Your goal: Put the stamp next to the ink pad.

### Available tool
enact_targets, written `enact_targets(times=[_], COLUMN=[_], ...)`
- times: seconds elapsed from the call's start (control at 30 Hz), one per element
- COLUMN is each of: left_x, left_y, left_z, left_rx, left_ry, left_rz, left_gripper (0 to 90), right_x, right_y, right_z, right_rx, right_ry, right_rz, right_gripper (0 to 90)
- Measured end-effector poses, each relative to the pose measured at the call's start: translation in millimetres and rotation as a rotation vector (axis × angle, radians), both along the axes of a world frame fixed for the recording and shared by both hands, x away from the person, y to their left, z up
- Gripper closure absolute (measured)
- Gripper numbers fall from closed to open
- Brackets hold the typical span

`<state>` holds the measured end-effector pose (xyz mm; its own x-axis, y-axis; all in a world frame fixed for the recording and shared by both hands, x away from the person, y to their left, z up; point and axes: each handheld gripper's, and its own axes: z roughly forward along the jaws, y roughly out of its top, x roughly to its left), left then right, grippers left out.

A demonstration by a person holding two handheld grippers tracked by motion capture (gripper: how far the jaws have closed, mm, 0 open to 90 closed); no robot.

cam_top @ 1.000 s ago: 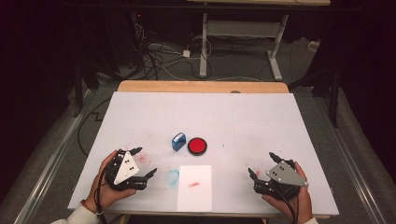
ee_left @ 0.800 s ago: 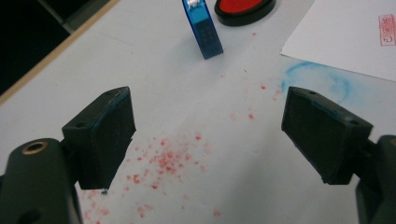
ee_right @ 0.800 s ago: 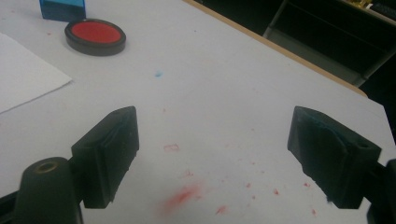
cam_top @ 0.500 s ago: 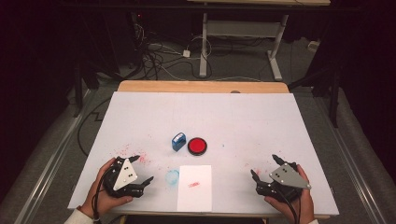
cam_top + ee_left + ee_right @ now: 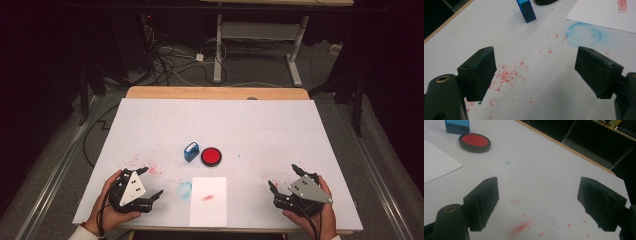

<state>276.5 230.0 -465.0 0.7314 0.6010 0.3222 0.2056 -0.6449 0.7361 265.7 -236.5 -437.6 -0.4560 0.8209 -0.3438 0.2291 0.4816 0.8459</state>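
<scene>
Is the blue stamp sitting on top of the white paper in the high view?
No. The blue stamp stands on the bare table beside the red ink pad, beyond the white paper.

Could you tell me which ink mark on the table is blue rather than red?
The round blue smudge just left of the paper sheet; the other stains are scattered red specks.

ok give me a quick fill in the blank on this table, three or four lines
1. The round ink pad holds ____ ink.
2. The stamp beside it is ____ in colour.
3. The sheet of paper carries a single red ____.
4. The left gripper and the right gripper both stand ____, holding nothing.

Missing words: red; blue; stamp mark; open
</scene>
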Motion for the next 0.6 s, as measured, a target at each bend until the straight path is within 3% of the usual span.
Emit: enact_targets(times=[0.6], left_x=[1.5], left_y=[-1.4], left_z=[-1.6], left_rx=[0.016], left_ry=[0.013], left_rz=[-0.008], left_gripper=[17.1], right_x=[0.9], right_y=[-0.5], right_z=[-2.0], right_rx=[-0.008], right_ry=[0.007], right_rz=[0.000], right_gripper=[18.5])
